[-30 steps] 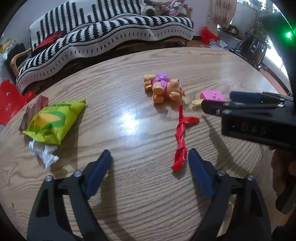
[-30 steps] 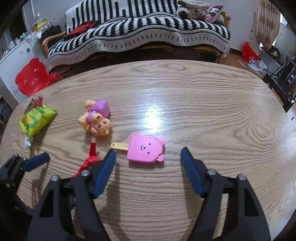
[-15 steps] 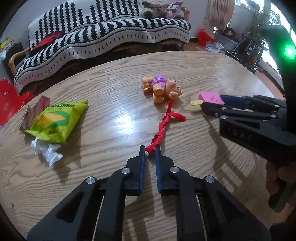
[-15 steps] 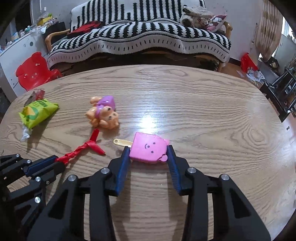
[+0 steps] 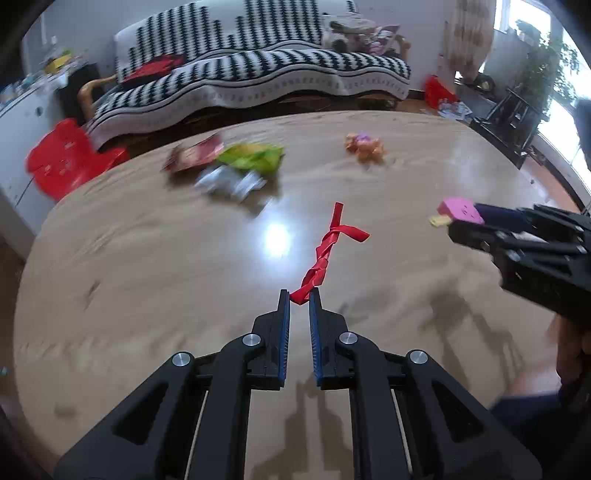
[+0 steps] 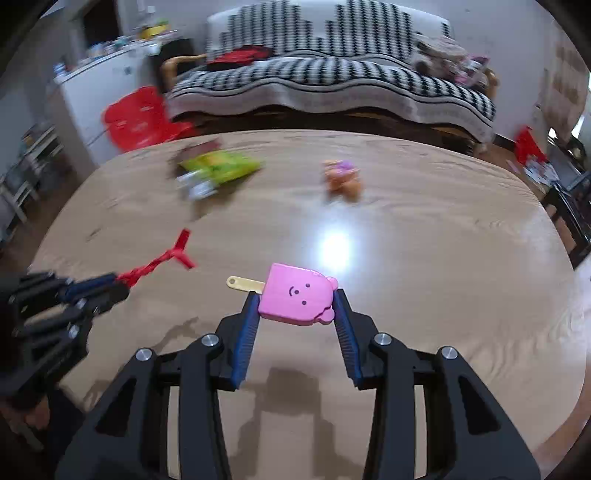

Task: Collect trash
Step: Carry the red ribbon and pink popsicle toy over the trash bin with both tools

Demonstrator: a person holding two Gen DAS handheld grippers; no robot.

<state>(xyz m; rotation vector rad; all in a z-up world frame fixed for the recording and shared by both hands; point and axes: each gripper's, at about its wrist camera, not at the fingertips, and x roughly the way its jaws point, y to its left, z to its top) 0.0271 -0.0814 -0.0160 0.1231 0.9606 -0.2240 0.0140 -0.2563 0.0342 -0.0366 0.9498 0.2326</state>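
Both claws now aloft: red strip (image 5: pixel 320 258), pink popsicle (image 6: pixel 295 295).

Round light-brown wooden table (image 6: pixel 461 229) with bright glare spot. Behind it, sofa under black-and-white striped blanket (image 5: pixel 258 85). Red plastic child's chair (image 5: pixel 62 162) at left beside white cabinet (image 6: pixel 99 96). Daylit window (image 5: pixel 517 22) at right, leafy plant (image 5: pixel 546 70) nearby.

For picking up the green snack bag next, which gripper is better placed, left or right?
Neither is free: the left gripper holds the red twisted wrapper, the right gripper the pink popsicle toy. Once emptied, probably left: the green snack bag lies toward the left side of both views.
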